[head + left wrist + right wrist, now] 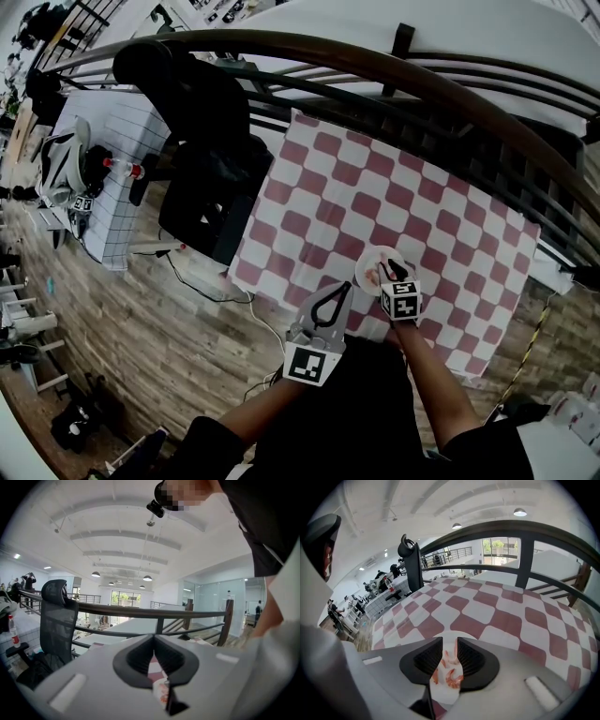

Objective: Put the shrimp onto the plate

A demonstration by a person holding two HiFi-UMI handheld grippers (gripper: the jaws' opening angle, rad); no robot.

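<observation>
Several small, curled orange-pink shrimp (453, 679) lie on the round white plate (370, 261) on the red-and-white checked cloth (487, 606). I judge them light, soft and slippery, best pinched gently across the thick middle of the body. My right claw (450, 640) hangs over them, jaws wide and empty; my left claw (153, 637) is closed on nothing.

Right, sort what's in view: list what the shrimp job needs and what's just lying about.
Job: shrimp; plate they lie on; right gripper, open above the plate.
Lying about: black office chair; bottle on the side table; railing.
</observation>
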